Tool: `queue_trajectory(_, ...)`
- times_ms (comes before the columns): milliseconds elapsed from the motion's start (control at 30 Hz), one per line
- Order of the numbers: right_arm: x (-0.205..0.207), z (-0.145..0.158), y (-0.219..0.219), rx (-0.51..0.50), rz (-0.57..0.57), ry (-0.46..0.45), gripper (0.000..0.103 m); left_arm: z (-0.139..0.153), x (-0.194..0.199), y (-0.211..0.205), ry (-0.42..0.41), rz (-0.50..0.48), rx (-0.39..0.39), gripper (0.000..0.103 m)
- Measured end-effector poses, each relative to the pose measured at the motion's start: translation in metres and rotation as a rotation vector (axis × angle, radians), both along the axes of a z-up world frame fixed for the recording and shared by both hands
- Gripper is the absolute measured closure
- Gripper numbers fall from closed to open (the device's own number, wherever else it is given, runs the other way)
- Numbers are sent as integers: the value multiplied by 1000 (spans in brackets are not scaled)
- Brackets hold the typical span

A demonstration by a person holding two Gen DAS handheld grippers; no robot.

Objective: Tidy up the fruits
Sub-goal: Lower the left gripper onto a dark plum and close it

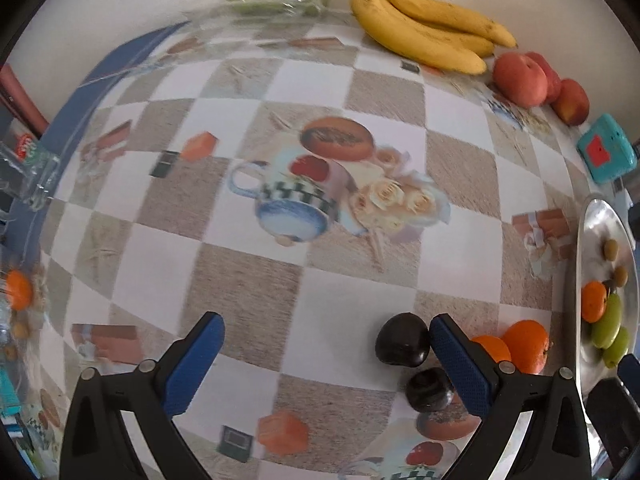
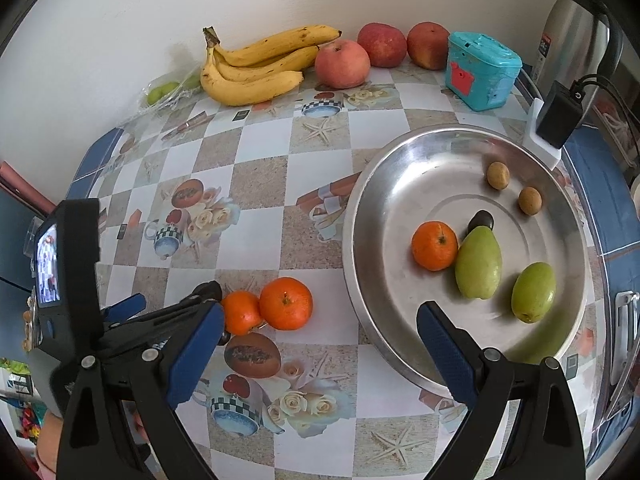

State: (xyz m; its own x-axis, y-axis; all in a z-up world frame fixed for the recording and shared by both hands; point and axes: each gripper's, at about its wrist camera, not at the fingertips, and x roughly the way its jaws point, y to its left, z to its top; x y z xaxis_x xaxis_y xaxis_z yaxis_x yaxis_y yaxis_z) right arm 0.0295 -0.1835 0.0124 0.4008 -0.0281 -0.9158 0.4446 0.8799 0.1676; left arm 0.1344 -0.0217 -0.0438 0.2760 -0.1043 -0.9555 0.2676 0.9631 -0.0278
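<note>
Down low over the checkered tablecloth [image 1: 344,308], the left gripper [image 1: 326,364] stands wide open, holding nothing; two dark plums [image 1: 403,340] lie just inside its right finger, and two oranges [image 2: 286,303] sit touching each other just beyond it. Equally wide open and empty, the right gripper [image 2: 320,352] hangs over the near rim of the steel tray [image 2: 384,200]. That tray carries one orange, two green mangoes [image 2: 478,263], a dark plum and two small brown fruits. Bananas [image 2: 256,68] and three apples [image 2: 342,63] line the table's far edge by the wall, a teal box [image 2: 482,70] beside them.
</note>
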Motion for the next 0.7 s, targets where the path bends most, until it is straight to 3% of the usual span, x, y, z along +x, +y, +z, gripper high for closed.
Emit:
queue_trajectory(200,1,1,2,1,4,-2,6,15,14,37,-44,115,24,0)
queue_trajectory(367,3,-3,4,5,8,10,6,23,20,56,-55,183,-33,0)
queue_trajectory(533,4,-4,7,1,17,15,6,19,18,43,-30,116,-84,1)
queue_trajectory(700,6,-7,8,-1,22,21,6,12,15,24,-13,45,-100,13)
